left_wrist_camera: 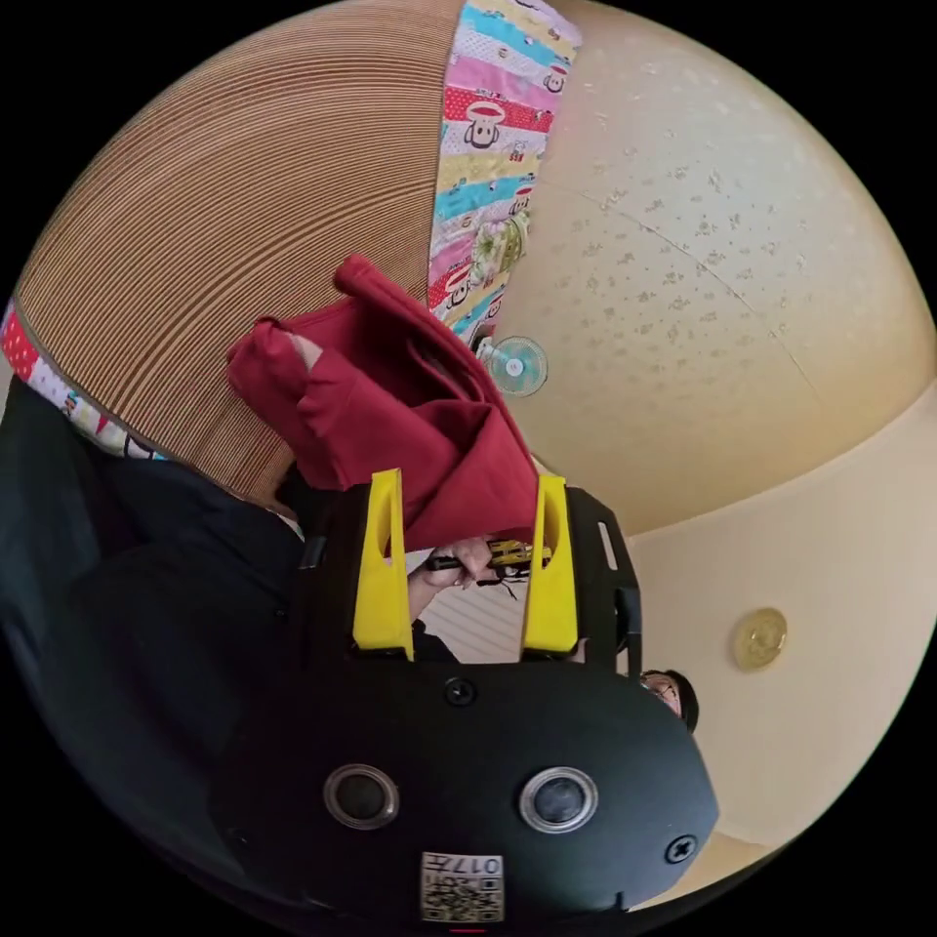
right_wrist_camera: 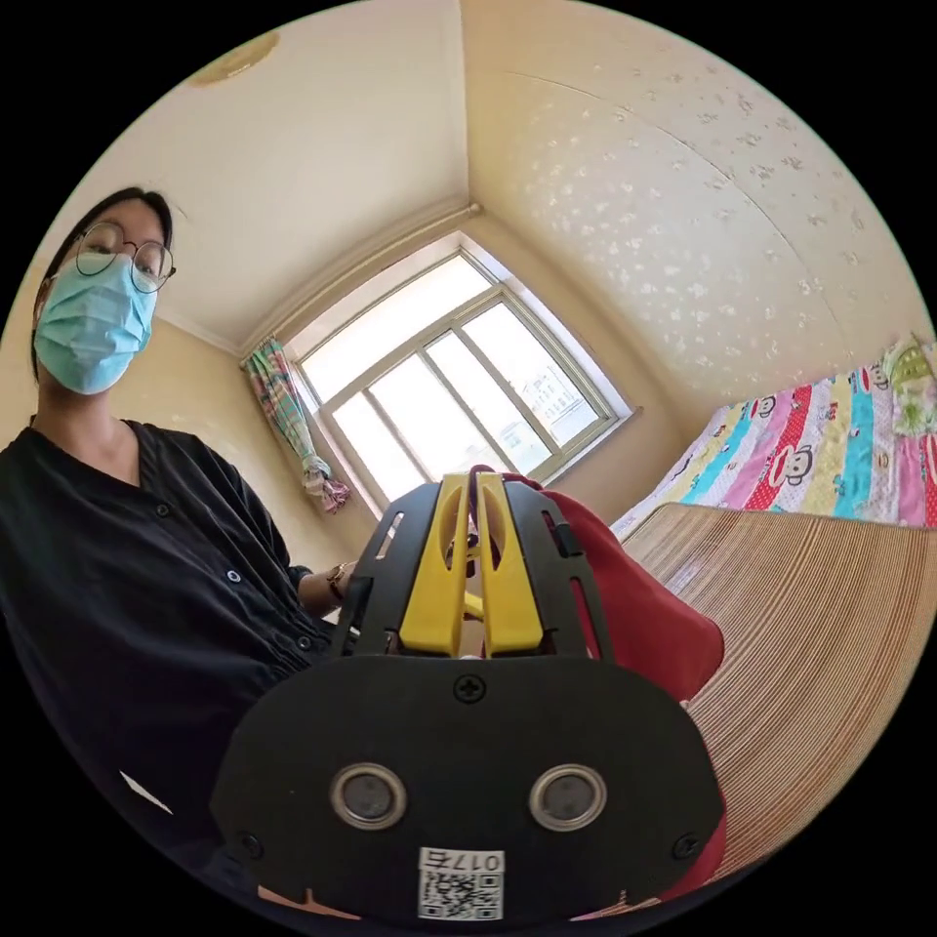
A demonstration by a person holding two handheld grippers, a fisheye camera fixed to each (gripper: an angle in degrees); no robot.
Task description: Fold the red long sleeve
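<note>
Cloth hangs in the air rather than lying flat, so we judge the step in hand to be lifting and spreading the red long sleeve [left_wrist_camera: 390, 400] before any fold is made. In the left gripper view, the left gripper [left_wrist_camera: 468, 517] has its yellow jaws well apart, with a bunched edge of the garment sagging between them; we cannot tell whether either jaw touches the fabric, and nothing is clamped. Beyond it lies the striped mat [left_wrist_camera: 234, 195], with a patterned bedsheet [left_wrist_camera: 488, 127] along its far edge and a wall fan [left_wrist_camera: 515, 366] past that. In the right gripper view, the right gripper [right_wrist_camera: 470, 508] has its jaws pressed almost together on a thin edge of the red long sleeve [right_wrist_camera: 634, 605], which drapes down to the right of the tool, just above the striped mat [right_wrist_camera: 810, 625].

To do this well, we think the left tool should close on a distinct corner or hem, not the bundle. Both hands should then draw apart until the cloth hangs smooth, and lower it flat onto the mat, sleeves untwisted.
</note>
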